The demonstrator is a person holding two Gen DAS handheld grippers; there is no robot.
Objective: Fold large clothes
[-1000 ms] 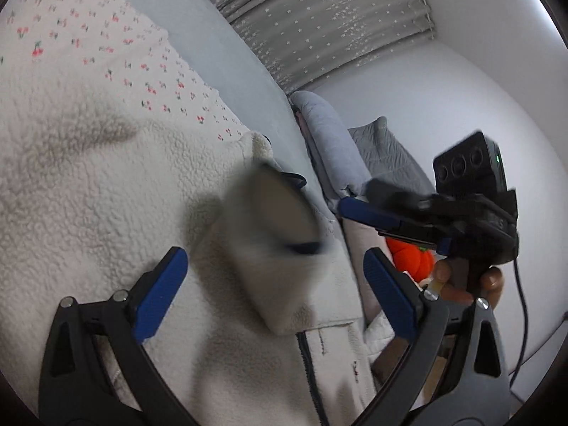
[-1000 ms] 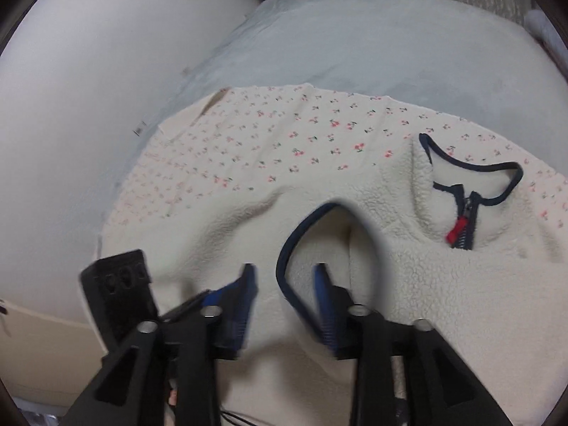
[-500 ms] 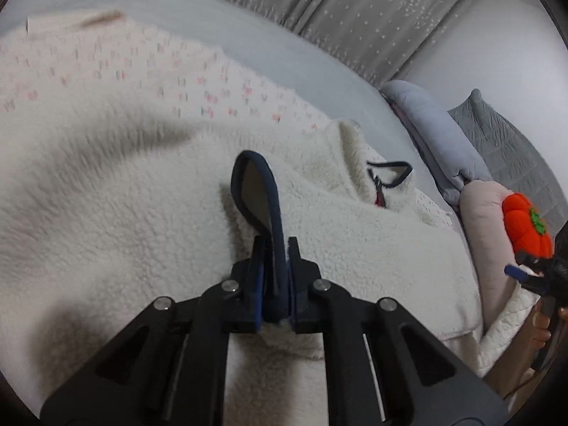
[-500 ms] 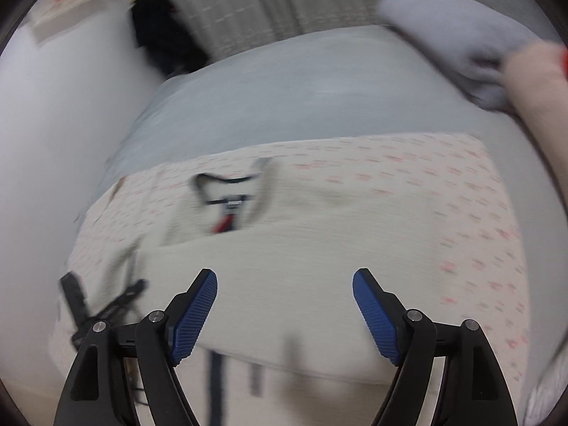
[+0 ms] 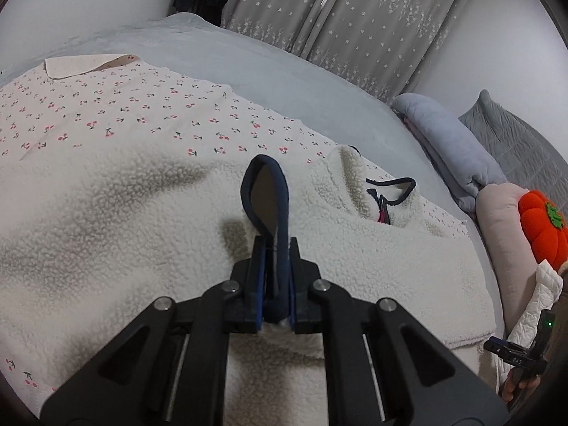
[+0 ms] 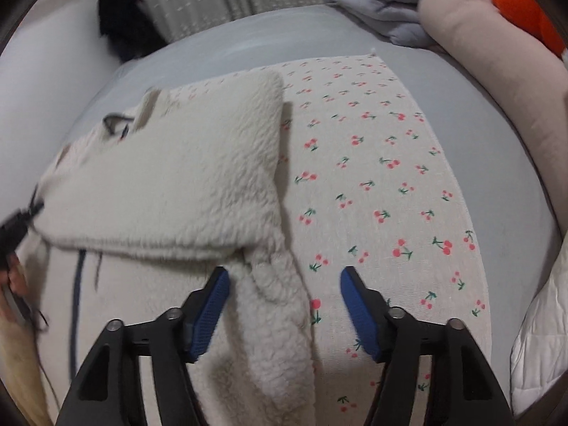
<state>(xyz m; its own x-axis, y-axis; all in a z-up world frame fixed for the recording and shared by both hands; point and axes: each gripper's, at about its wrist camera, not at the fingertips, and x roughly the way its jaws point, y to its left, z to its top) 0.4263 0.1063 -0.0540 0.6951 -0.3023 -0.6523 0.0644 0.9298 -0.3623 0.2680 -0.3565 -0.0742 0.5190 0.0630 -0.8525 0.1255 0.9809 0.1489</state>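
Since a second ago the navy-trimmed sleeve cuff (image 5: 265, 191) is seen handed over: then it sat between the right gripper's parted fingers, now it is clamped in the left gripper (image 5: 275, 277), jaws shut tight on the trim at lower centre of the left view. Half a second ago that clamp was already made; framing is nearly unchanged, cuff loop standing up the same way.

Right gripper (image 6: 284, 305) is swung toward the other edge of the garment. Its blue pads are held wide apart, nothing gripped; a hanging fleece flap sits between them at lower centre of the right view, closer to the left pad.

Cream sherpa fleece pullover (image 5: 117, 220) is spread across the centre of both views on a cherry-print cotton sheet (image 6: 383, 163) over a pale grey bed (image 5: 284, 71). Navy zip collar (image 5: 390, 191) is seen right of centre in the left view.

Handling, judged: bulky but light, very soft, no stiffness, so it is expected to sag and drape from any pinch. Pile is grippy, slip unlikely. Bound trim edges (cuff, hem, collar) are the best holds; thick folded layers may need wide jaws. The flap or hem corner is the likely hold for the right gripper.
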